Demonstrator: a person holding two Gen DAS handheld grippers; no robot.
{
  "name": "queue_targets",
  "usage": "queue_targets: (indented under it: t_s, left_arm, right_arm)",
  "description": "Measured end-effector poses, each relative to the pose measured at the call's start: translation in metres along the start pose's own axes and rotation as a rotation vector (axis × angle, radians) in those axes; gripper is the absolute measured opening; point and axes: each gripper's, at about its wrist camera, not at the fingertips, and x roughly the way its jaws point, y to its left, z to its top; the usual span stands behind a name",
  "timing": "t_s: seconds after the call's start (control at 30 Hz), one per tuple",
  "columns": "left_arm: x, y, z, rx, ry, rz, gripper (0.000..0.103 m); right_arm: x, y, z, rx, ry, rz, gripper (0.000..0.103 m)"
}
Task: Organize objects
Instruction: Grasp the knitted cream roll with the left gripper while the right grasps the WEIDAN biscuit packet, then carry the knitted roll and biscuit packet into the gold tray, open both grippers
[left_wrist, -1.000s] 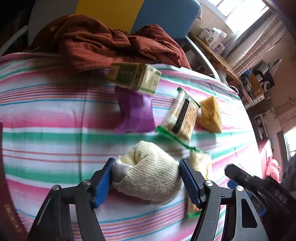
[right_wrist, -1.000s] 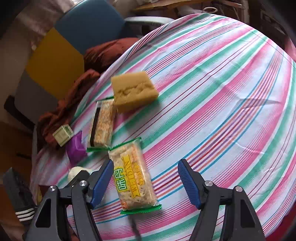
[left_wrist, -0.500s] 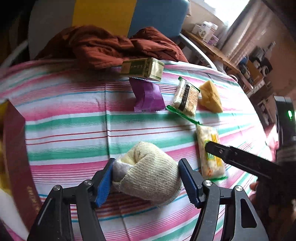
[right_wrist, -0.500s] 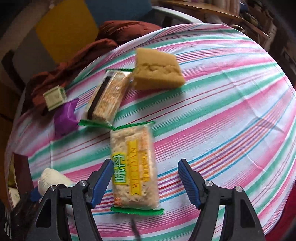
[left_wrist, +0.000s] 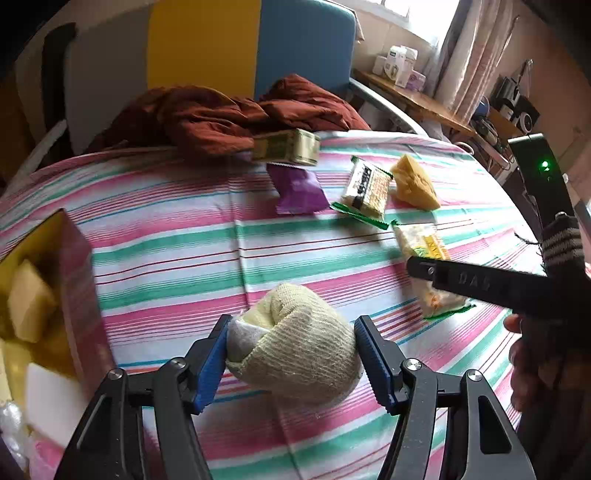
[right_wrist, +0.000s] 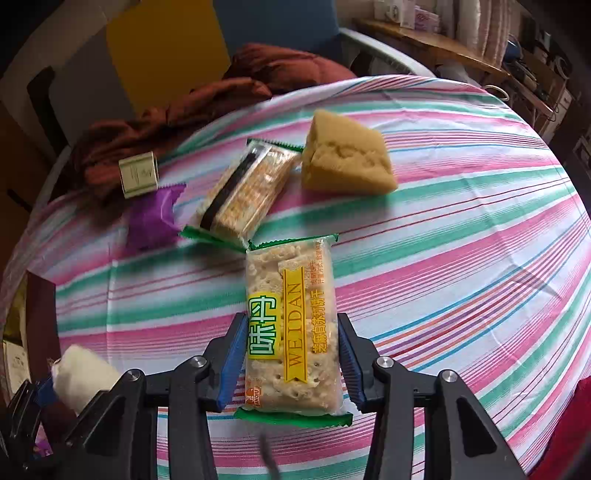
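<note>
My left gripper (left_wrist: 292, 325) is shut on a rolled cream sock (left_wrist: 295, 358), held just above the striped tablecloth (left_wrist: 184, 240). In the right wrist view the same sock (right_wrist: 83, 376) shows at the lower left. My right gripper (right_wrist: 291, 321) points down at a cracker packet with a yellow label (right_wrist: 295, 280). Its jaws are closing, and both blue pads touch the packet's long sides. In the left wrist view, one of its fingers (left_wrist: 461, 278) crosses that packet (left_wrist: 424, 251), with a hand behind it.
Further back lie a second cracker packet (right_wrist: 243, 195), a yellow sponge wedge (right_wrist: 347, 162), a purple sachet (right_wrist: 153, 218) and a small green-gold box (right_wrist: 138, 173) against a rust-brown cloth (left_wrist: 221, 118). A maroon box (left_wrist: 79, 288) with sponges inside stands at the left edge.
The right gripper's jaws have drawn in from wide apart onto the sides of the cracker packet. The left gripper has carried the sock leftward, bringing the maroon box into view.
</note>
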Motion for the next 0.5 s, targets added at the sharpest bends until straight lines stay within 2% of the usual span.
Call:
queue_targets:
  t_s: [0.23, 0.37, 0.5]
  left_arm:
    - [-0.046, 0.015, -0.008, 0.004, -0.106, 0.048, 0.066]
    - [-0.074, 0.024, -0.014, 0.012, -0.17, 0.078, 0.066]
    - [-0.099, 0.036, -0.021, 0.012, -0.225, 0.118, 0.066]
  right_arm:
    - [-0.021, -0.001, 0.001, 0.017, -0.108, 0.075, 0.047]
    - [-0.035, 0.018, 0.012, -0.03, -0.182, 0.131, 0.047]
    - [-0.048, 0.037, 0.007, -0.107, -0.234, 0.153, 0.047]
